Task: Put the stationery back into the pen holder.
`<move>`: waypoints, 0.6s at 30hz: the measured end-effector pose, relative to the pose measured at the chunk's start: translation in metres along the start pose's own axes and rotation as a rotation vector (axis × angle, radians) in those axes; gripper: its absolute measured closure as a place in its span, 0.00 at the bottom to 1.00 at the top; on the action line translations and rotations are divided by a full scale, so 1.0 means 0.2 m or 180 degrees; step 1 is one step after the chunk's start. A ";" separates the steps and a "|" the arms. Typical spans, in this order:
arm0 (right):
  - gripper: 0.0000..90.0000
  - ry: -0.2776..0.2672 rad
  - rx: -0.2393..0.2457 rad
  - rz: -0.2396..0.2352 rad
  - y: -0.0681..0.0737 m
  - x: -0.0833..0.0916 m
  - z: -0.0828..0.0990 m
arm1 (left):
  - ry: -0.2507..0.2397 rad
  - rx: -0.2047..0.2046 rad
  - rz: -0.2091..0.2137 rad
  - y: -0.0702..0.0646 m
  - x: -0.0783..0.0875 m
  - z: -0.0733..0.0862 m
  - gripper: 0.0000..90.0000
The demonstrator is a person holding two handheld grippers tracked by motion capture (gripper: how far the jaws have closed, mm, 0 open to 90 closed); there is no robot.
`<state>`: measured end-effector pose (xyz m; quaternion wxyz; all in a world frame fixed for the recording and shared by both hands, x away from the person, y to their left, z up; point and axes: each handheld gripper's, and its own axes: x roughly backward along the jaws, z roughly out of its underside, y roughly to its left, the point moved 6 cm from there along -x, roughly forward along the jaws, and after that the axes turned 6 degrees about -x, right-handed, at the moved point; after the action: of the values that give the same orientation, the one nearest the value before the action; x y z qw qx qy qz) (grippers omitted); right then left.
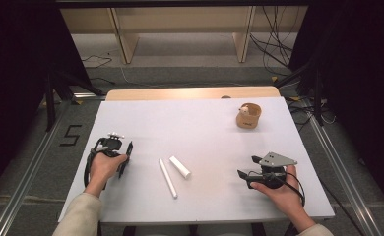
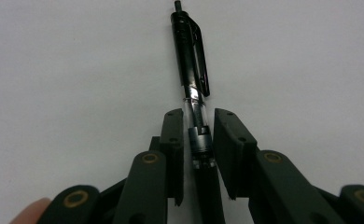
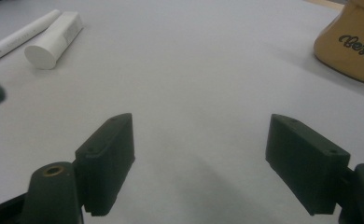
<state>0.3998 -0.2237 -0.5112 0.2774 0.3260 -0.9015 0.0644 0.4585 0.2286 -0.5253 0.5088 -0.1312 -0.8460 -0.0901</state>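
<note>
Pen, high view: hard to make out here; the left gripper (image 1: 125, 158) sits low on the left part of the white surface (image 1: 200, 123), tipped down at the spot where the pen must lie.
Right gripper, high view: the right gripper (image 1: 247, 168) rests near the right front edge, well apart from everything else.
Loose things, high view: a white tube (image 1: 168, 178) and a short white cylinder (image 1: 179, 166) lie side by side mid-surface; a tan cup (image 1: 248, 116) stands far right.
Pen, left gripper view: the black retractable pen (image 2: 192, 70) lies flat, its clear grip section running between the fingers (image 2: 173, 140).
Left fingers, left gripper view: drawn in close on either side of the barrel, seemingly touching it, so I judge them pinching the pen.
Right fingers, right gripper view: spread wide over bare surface, nothing between them; cylinder and tube upper left, cup upper right.
Progress: grasp looks made; the pen is not yet lifted, and carrying it anywhere remains.
</note>
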 end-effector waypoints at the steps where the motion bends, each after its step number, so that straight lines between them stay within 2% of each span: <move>1: 0.27 0.0000 0.0001 -0.0002 0.00 0.00 0.00 | 0.0005 0.0005 -0.0012 0.00 0.00 0.00 0.82; 12: 0.27 -0.0020 0.0009 -0.0008 0.01 0.00 0.00 | 0.0102 -0.0008 -0.0179 -0.03 0.00 -0.01 0.85; 18: 0.27 -0.0023 0.0014 -0.0008 0.01 0.00 0.00 | 0.0101 0.0052 -0.0155 -0.03 0.00 -0.01 0.87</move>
<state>0.3987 -0.2229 -0.5098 0.2735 0.3280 -0.9019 0.0649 0.4590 0.2231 -0.5251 0.5209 -0.1050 -0.8415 -0.0977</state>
